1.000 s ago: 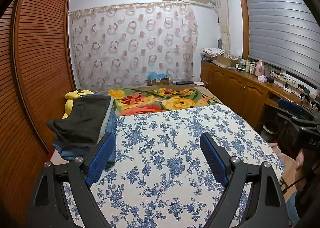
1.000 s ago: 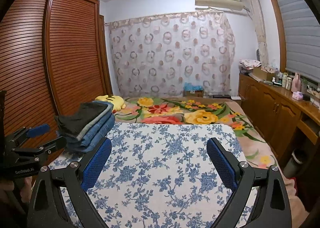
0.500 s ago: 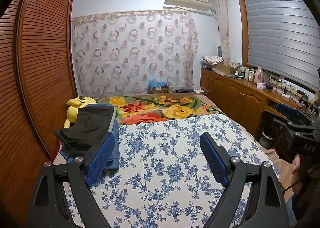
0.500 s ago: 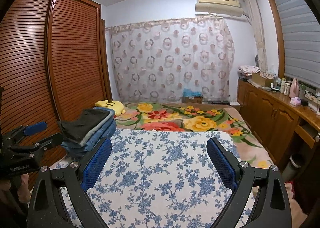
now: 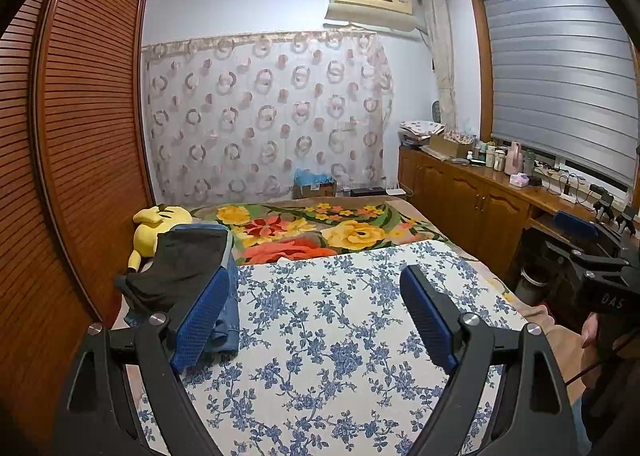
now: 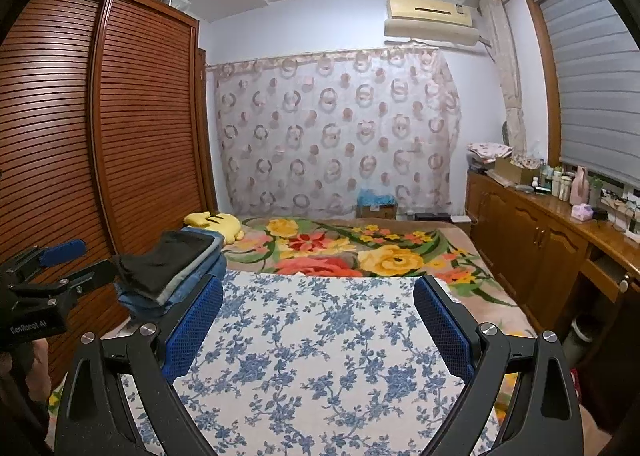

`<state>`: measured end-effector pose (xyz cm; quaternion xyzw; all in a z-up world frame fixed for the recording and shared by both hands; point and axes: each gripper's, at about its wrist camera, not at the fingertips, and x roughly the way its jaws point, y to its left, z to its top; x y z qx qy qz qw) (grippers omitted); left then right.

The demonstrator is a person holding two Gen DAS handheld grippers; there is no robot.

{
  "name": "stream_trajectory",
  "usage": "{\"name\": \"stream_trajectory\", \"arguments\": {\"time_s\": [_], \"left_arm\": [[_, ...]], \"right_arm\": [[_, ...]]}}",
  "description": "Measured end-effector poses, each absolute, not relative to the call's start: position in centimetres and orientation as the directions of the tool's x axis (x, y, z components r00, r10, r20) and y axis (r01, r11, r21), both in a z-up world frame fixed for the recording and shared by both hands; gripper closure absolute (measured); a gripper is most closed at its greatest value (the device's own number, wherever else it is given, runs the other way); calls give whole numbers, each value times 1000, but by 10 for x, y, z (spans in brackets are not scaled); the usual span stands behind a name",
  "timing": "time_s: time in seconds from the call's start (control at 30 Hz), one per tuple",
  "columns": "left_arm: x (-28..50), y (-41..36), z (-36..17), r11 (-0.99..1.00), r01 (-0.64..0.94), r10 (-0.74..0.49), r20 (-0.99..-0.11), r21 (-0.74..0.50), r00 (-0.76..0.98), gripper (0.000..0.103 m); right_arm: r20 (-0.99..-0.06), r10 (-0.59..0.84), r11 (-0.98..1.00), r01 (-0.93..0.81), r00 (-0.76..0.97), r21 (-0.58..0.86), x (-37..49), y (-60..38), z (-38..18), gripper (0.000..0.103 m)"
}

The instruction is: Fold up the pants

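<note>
Bed with blue-flowered sheet [image 5: 340,320]. Folded pants [image 6: 172,268], dark pair on top of denim ones, are stacked at the sheet's left edge beside a yellow plush toy [image 5: 154,230]. Left gripper [image 5: 316,312]: jaws wide apart, nothing between them, above the sheet. Right gripper [image 6: 318,322]: likewise spread wide, holding nothing.

Folded pants [image 5: 188,268] in a stack at the left edge of the bed [image 5: 340,316], near the wardrobe. Dark pair on top, flat; grey and blue denim layers beneath [image 6: 188,276]. Edges roughly squared.
</note>
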<state>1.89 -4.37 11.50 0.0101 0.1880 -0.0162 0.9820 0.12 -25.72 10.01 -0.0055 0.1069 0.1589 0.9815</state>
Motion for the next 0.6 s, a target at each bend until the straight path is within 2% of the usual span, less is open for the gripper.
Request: {"name": "stream_trajectory", "arguments": {"time_s": [0.6], "left_arm": [[21, -37, 118, 1000, 24, -20, -377, 4, 926, 15]], "right_arm": [[-220, 292, 956, -294, 931, 23, 9, -258, 96, 6]]}}
